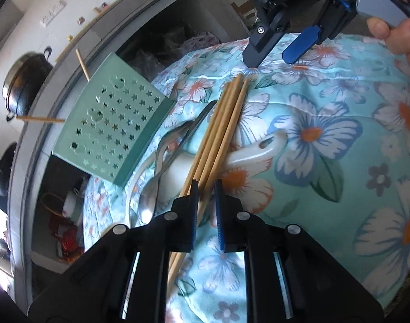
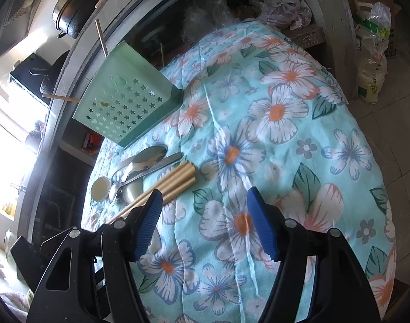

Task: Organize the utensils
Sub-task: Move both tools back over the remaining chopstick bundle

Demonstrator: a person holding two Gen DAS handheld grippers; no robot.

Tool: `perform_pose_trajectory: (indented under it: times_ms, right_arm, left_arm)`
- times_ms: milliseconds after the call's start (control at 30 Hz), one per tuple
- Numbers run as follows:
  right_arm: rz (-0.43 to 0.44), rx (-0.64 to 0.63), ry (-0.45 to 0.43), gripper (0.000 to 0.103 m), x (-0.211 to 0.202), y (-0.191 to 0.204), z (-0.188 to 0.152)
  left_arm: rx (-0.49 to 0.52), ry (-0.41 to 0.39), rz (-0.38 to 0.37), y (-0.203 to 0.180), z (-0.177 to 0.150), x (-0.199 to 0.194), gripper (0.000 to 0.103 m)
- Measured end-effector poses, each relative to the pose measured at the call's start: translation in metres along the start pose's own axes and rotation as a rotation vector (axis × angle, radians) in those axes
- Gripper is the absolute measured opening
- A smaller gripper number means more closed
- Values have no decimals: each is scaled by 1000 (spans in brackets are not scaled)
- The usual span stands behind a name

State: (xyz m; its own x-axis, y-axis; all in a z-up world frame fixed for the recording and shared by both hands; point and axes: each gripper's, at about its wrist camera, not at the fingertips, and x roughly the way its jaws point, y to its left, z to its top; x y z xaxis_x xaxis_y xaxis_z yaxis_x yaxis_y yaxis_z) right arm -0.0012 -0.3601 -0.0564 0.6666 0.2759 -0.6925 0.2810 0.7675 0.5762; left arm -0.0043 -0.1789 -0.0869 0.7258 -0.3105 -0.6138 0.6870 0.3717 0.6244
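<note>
A floral cloth (image 2: 272, 140) covers the table. At its far left edge a green perforated caddy (image 1: 116, 123) lies tipped on its side, with two sticks (image 1: 82, 63) poking out of its open end, beyond the table edge. Beside the caddy sits the pile still to be sorted: a white ladle (image 1: 248, 156), metal spoons (image 1: 148, 204) and a knife (image 2: 162, 165), with a bundle of chopsticks (image 1: 221, 134) lying across them.

The left gripper (image 1: 206, 188) has its jaws nearly closed around the near ends of the chopsticks. Whether the pads actually press on them is hard to tell, since a sliver of gap shows on the right side and only some of the sticks seem to pass between the pads. The right gripper (image 2: 203, 220) hangs spread wide over bare cloth, holding nothing, near the far ends of the chopsticks.

The main risk, as I judge it, is a partial grip. If only a few sticks are caught, lifting could fan the bundle, drop the rest or roll them off the rounded cloth. The sticks rest on the ladle and spoons, so dragging them could shift those too. The tipped caddy may slide when anything is pushed in.
</note>
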Motion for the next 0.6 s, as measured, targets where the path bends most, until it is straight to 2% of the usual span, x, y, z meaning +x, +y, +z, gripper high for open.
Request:
perform_pose_trajectory:
  times_ms: [100, 300, 433, 600]
  right_arm:
    - [5, 11, 5, 64, 2, -2, 0]
    - [11, 20, 7, 64, 4, -3, 0]
    - [15, 22, 9, 64, 4, -4, 0]
    - [18, 24, 7, 64, 4, -5, 0]
  left_arm:
    - [53, -11, 27, -6, 2, 3, 9]
    - [70, -32, 5, -8, 2, -1, 6]
    - [83, -24, -31, -10, 0, -12, 6]
    - [56, 20, -131, -7, -4, -30, 6]
